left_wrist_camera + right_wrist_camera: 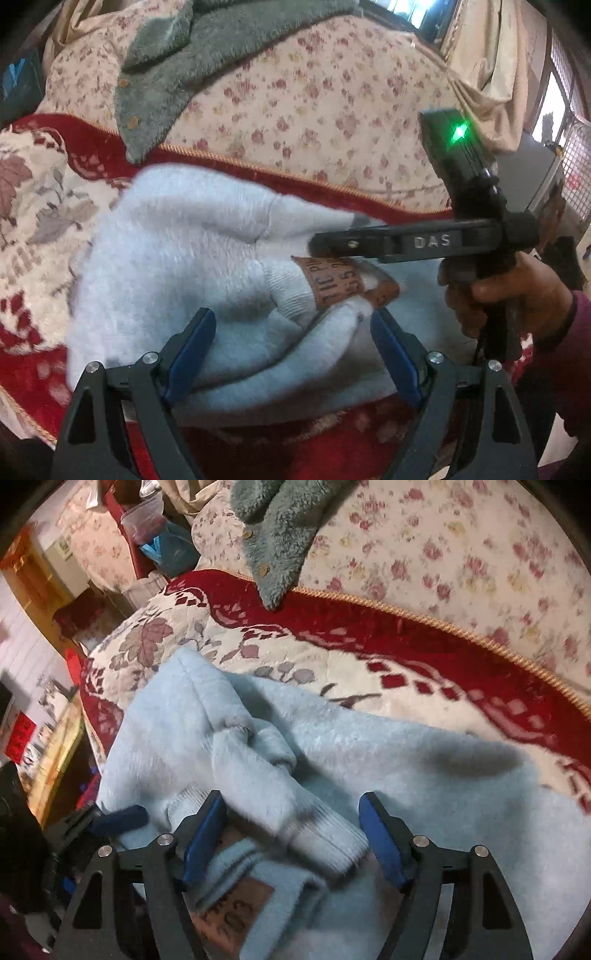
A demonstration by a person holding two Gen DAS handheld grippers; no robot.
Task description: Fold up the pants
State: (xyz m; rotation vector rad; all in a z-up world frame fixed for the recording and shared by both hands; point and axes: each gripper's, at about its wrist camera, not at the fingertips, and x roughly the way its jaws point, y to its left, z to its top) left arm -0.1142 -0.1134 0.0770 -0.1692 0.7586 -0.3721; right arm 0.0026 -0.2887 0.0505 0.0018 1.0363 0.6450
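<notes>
Pale blue fleece pants lie bunched on a red and cream patterned blanket spread over a bed or sofa. The fabric is folded over itself in thick rolls, with a ribbed white cuff and a brown leather-look patch bearing blurred lettering showing near the middle of the heap.

In the left wrist view, the left gripper hangs just above the near edge of the pants, its blue-padded fingers spread wide with folds of fleece between them but not pinched.

In the right wrist view, the right gripper also has its blue fingers held apart, straddling the ribbed cuff and the patch without squeezing either. Seen from the left camera, that same tool reaches in from the right, held by a hand in a maroon sleeve, with a green light glowing on top.

Behind the blanket sits a cushion in cream cloth with small pink roses. A grey-green fluffy garment with buttons drapes over it.
</notes>
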